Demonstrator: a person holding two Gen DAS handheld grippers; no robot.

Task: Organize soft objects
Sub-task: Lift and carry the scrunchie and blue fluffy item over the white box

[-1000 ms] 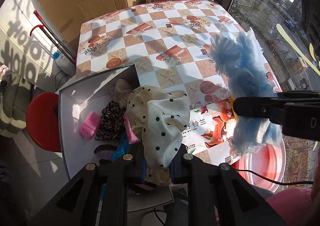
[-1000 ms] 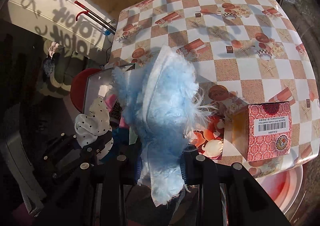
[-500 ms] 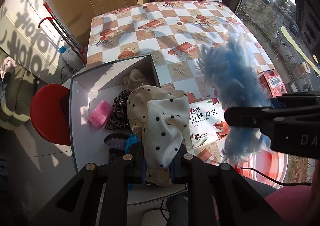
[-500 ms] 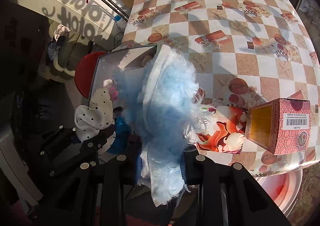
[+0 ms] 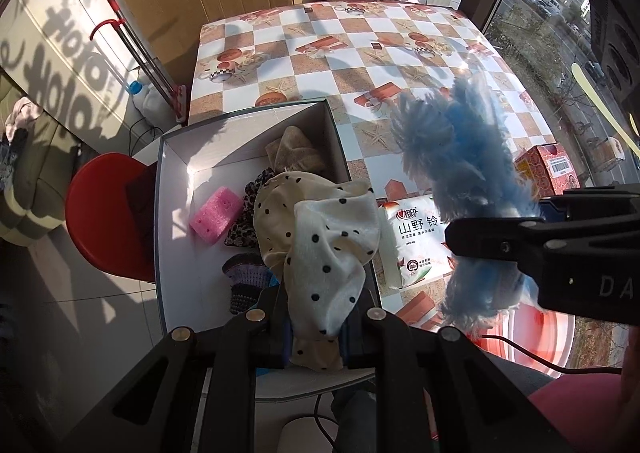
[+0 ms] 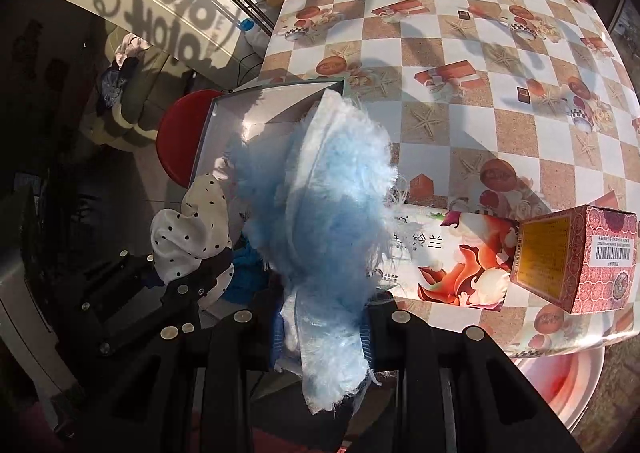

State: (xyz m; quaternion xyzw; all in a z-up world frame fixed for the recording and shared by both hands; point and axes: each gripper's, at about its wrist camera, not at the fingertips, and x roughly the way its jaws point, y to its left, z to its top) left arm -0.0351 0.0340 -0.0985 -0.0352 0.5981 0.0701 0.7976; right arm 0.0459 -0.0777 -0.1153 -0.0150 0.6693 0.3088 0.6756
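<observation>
My left gripper [image 5: 316, 337] is shut on a cream cloth with black dots [image 5: 320, 237], held above the near right part of a grey open box [image 5: 176, 181]. The box holds a pink sponge [image 5: 216, 213], a leopard-print cloth [image 5: 244, 213], a beige cloth [image 5: 296, 153] and a dark knitted piece [image 5: 244, 277]. My right gripper [image 6: 324, 333] is shut on a fluffy blue cloth [image 6: 316, 205], held above the box's right edge; the cloth also shows in the left wrist view [image 5: 460, 173]. The dotted cloth [image 6: 192, 229] shows to its left.
A checkered table [image 5: 360, 53] carries a tissue pack [image 5: 412, 241] and a red carton [image 6: 576, 257] near its front edge. A red stool [image 5: 104, 213] stands left of the box. A pink basin [image 5: 532, 337] sits below the table's front right.
Both grippers have pulled back and risen with their cloths, so more of the box and table shows. The blue cloth has shifted left toward the box.
</observation>
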